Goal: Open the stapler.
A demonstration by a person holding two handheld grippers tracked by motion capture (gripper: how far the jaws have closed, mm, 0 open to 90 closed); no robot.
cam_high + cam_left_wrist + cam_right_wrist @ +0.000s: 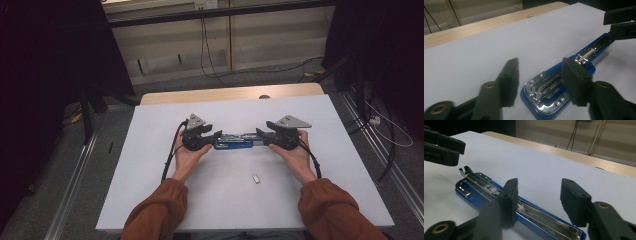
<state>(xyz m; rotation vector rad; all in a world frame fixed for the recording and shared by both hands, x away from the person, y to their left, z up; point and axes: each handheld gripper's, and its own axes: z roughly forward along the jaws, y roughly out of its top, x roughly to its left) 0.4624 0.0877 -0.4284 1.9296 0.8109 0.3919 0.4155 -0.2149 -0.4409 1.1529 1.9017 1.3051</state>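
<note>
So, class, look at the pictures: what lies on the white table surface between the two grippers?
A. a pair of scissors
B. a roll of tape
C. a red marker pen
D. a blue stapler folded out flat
D: the blue stapler lies opened out flat, its metal staple channel showing, between the left gripper and the right gripper.

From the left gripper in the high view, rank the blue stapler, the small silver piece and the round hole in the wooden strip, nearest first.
Measured from the left gripper:
1. Blue stapler, lying opened flat right at its jaws, stretching toward the right gripper.
2. Small silver piece, on the white sheet nearer the person.
3. Round hole, on the wooden strip at the table's far edge.
</note>
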